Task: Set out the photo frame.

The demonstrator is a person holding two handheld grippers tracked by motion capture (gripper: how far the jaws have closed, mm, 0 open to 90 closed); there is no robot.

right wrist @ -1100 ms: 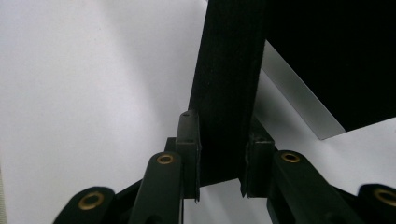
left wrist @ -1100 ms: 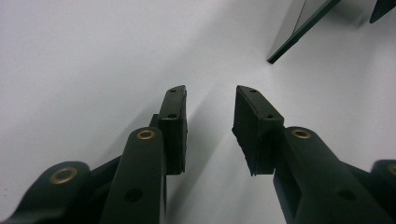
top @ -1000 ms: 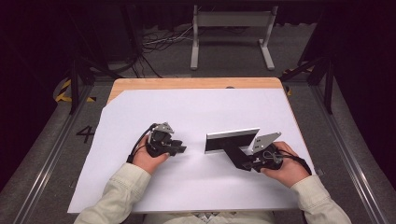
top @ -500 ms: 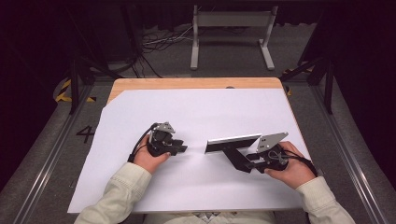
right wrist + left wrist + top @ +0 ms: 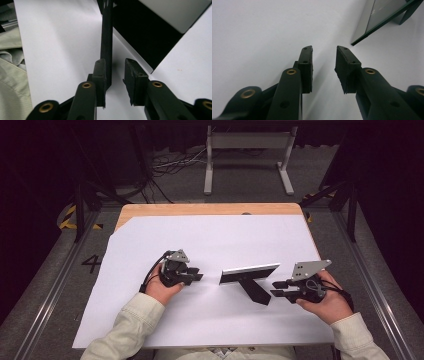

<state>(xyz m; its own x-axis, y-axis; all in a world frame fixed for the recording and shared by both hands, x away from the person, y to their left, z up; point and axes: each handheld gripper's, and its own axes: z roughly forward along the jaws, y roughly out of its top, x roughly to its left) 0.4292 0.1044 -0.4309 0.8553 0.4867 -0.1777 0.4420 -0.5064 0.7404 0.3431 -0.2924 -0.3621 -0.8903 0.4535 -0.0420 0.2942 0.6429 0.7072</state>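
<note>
Little black stand with a slanted panel, sitting mid-worktop with both tools hanging around it

The stand (image 5: 250, 279) sits on the white sheet (image 5: 210, 240) just right of centre in the high view, with its black leg (image 5: 107, 37) running toward the lower right. It looks stiff, thin and light, so I'd guess it tips or skids easily, and the panel face looks smooth and probably slippery. I'd grab the flat leg, not the panel. In the right gripper view the right tool (image 5: 113, 75) has its jaws apart with the leg between them, lying against one pad; they've just been closing a bit, but it's not clamped yet. The left tool (image 5: 323, 61), left of centre, has nothing between its jaws and has just narrowed a little too.
</note>
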